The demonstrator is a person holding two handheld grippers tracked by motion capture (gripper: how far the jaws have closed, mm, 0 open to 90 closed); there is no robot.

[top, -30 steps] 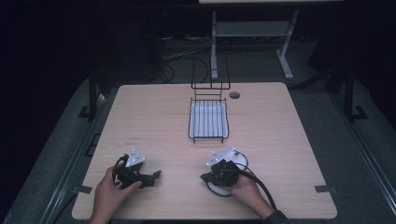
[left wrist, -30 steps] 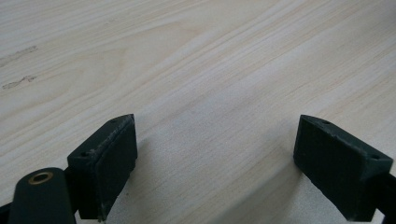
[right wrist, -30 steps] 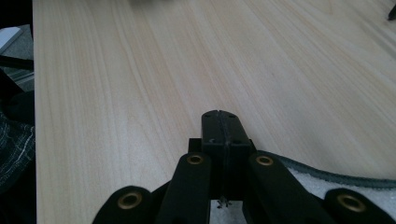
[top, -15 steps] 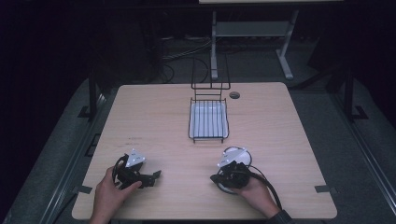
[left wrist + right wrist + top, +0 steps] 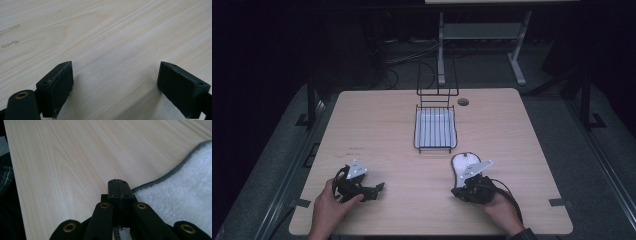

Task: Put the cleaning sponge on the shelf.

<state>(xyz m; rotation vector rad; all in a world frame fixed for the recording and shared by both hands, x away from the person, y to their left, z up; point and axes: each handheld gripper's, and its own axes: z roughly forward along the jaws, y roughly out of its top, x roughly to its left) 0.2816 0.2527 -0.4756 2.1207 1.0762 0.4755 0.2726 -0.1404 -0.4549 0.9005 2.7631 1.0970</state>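
A white cloth with a grey hem lies on the wooden table, right of centre and in front of the wire rack. My right gripper rests at the cloth's near end and points left. In the right gripper view the cloth spreads out to the right, and its hem runs into the closed tips of my right gripper, which is shut on that edge. My left gripper lies near the front left of the table, held by a hand. It stands open over bare wood.
A black wire rack with a white tray inside stands at the middle back, its tall wire back rising behind. A cable hole lies to its right. The table's near edge passes close to both hands.
My right hand has slid a little to the right and toward the near edge. The cloth, earlier bunched under the gripper, now stretches out beyond it. The left hand has stayed still.
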